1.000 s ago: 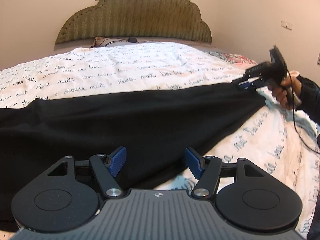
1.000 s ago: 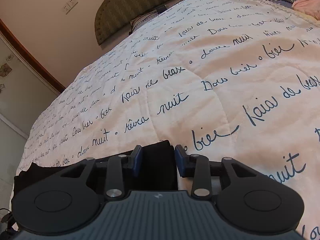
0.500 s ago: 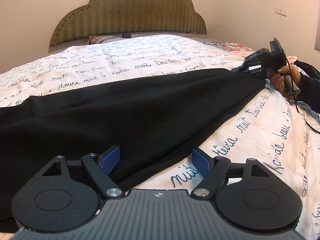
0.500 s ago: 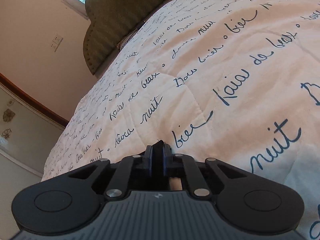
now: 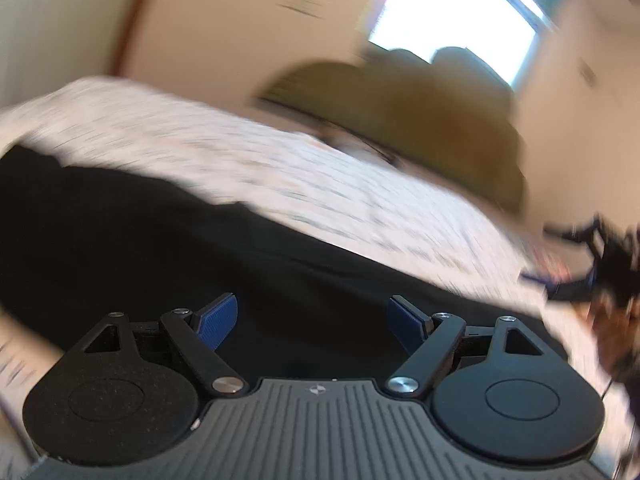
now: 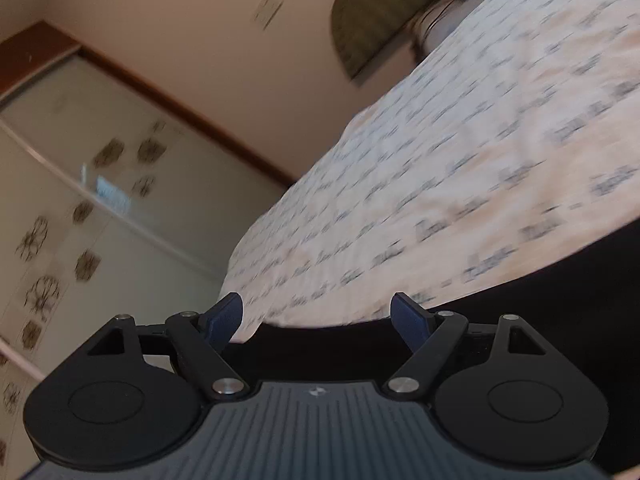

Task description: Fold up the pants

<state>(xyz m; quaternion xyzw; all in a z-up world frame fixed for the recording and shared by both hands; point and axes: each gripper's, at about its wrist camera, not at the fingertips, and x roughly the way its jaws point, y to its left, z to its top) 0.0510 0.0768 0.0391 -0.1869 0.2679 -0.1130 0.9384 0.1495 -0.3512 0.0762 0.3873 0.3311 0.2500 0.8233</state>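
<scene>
The black pants (image 5: 248, 264) on the bed (image 5: 280, 168) look soft and limp, best taken at an edge, while the left gripper (image 5: 314, 322) and the right gripper (image 6: 320, 322) are both opening, holding nothing.

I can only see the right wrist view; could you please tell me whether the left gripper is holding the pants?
Observer: No. The left gripper is opening, and its pads are clear of the black pants spread beneath it.
Operator: Thank you. How do the pants lie from there?
Observer: They lie as one dark band across the quilt, from the left edge towards the right.
Operator: Is anything above the headboard?
Observer: Yes, a bright window sits just above the headboard.
</scene>
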